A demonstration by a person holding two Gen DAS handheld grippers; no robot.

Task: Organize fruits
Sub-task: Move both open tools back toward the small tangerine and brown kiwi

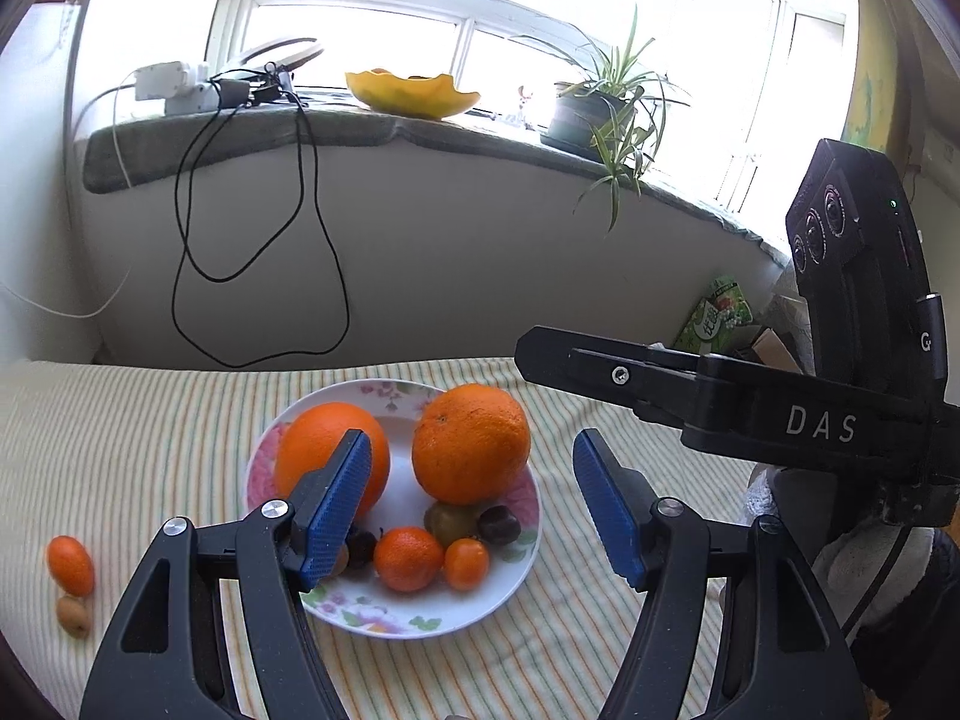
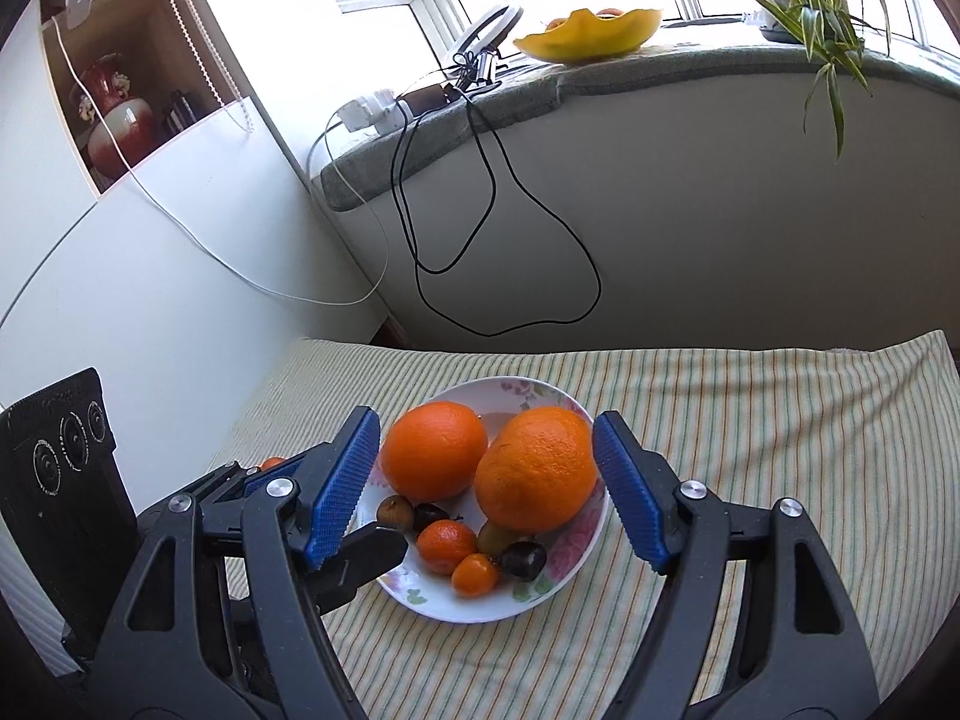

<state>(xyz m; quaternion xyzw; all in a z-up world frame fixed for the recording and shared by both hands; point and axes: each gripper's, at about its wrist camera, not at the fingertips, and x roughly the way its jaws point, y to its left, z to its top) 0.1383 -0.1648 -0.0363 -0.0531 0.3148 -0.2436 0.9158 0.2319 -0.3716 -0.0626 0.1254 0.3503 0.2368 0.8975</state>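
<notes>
A floral plate (image 1: 528, 546) holding two oranges (image 1: 471, 444) and small fruits sits mid-way on a striped cloth (image 1: 150, 420), while a kumquat (image 1: 71, 564) lies apart toward its left edge. Both the left gripper (image 1: 474, 504) and right gripper (image 2: 489, 495) hover with jaws released, holding nothing. Behind, a windowsill (image 1: 360, 126) carries a yellow bowl (image 1: 411, 93) and potted plant (image 1: 585, 114).

Left gripper (image 1: 474, 504): jaws apart, nothing between blue pads (image 1: 333, 510), pointing forward and downward. Right gripper (image 2: 489, 492): jaws likewise apart, pads (image 2: 342, 489) clear of any contact, nothing clamped, same forward-down tilt. Two tools side by side, close together (each shows in other's view: right one's black body at right edge of left view, left one's finger low at left of right view). Hands not visible.
</notes>
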